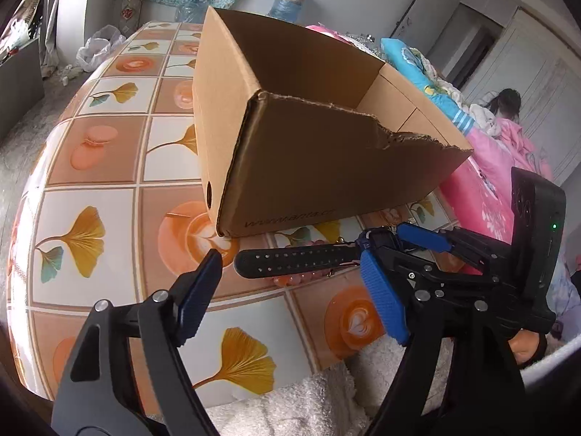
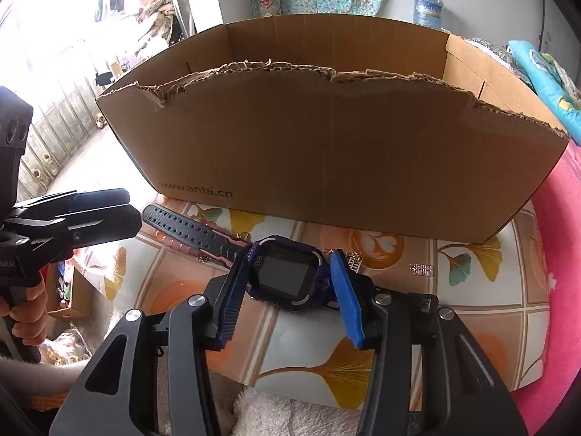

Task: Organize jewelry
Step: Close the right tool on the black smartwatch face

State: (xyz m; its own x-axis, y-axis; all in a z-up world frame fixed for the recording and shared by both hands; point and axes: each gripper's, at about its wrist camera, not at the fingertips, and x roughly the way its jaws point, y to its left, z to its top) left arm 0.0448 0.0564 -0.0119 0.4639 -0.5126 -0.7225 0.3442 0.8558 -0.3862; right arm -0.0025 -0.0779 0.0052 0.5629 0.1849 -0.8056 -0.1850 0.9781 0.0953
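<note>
A dark blue smartwatch point(image 2: 287, 276) lies on the patterned table in front of the cardboard box point(image 2: 326, 152). In the right wrist view my right gripper point(image 2: 288, 272) is shut on the watch case, one pad on each side. The black perforated strap point(image 1: 290, 263) sticks out to the left, over a pink bead bracelet point(image 1: 290, 280). My left gripper point(image 1: 290, 256) stands open around the strap's free end, pads clear of it. The right gripper point(image 1: 385, 241) comes in from the right in the left wrist view. The left gripper point(image 2: 127, 212) shows side-on at the left edge of the right wrist view.
The open box point(image 1: 308, 163), with a torn front rim, takes up the table's far half. Two small metal charms point(image 2: 354, 262) point(image 2: 421, 269) lie right of the watch. A white fluffy towel point(image 1: 308, 399) hangs at the near edge. Pink bedding point(image 2: 559, 254) borders the right side.
</note>
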